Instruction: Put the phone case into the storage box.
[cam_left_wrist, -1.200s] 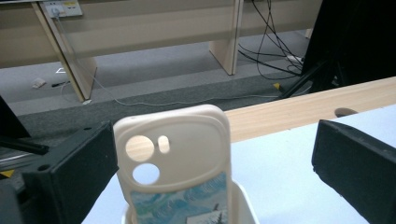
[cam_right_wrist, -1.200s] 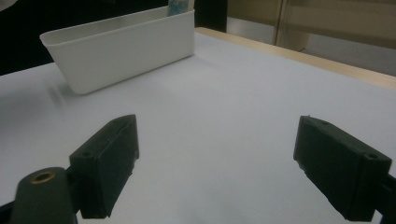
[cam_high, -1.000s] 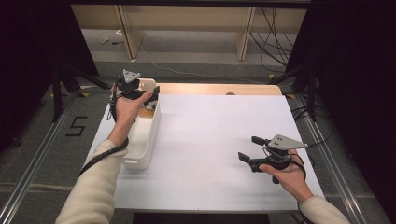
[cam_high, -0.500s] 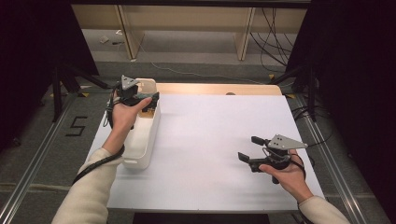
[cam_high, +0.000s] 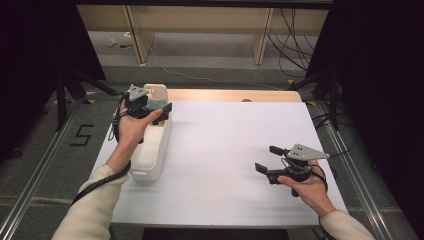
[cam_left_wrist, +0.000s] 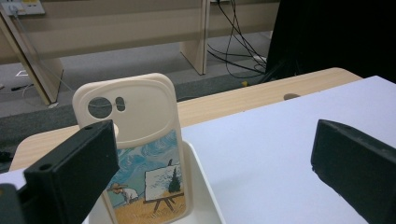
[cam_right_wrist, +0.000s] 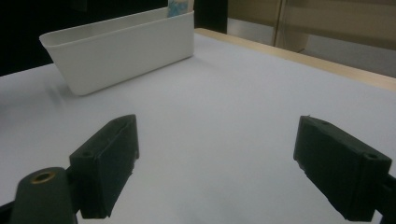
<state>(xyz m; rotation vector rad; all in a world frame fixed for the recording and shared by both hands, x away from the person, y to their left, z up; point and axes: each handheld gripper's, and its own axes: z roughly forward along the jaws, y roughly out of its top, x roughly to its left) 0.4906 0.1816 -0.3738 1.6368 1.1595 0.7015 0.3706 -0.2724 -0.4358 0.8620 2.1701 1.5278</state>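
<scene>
**A:** Starting at the left, what is happening?

**B:** A person's left hand is holding the left tongs over the far end of a white bin, which is sitting along the left edge of the white table. A phone case, cream with a painted scene of an artist at an easel, is standing upright inside that far end, leaning against the bin's end wall.

**B:** In the left gripper view the tongs are gaping wide, one jaw just in front of the case's lower left corner, the other well off to the right over bare table. Nothing is pressing on the case.

**A:** So is the case being picked up or dropped off?

**B:** I cannot tell which. Judging by how it is lying, either it is already stowed and the tongs are free of it, or a grasp is not yet made.

**A:** And further right?

**B:** The middle of the table is bare. Near the right edge, the right tongs are resting low in the person's right hand, pointing left toward the bin, jaws spread wide and holding nothing.
</scene>
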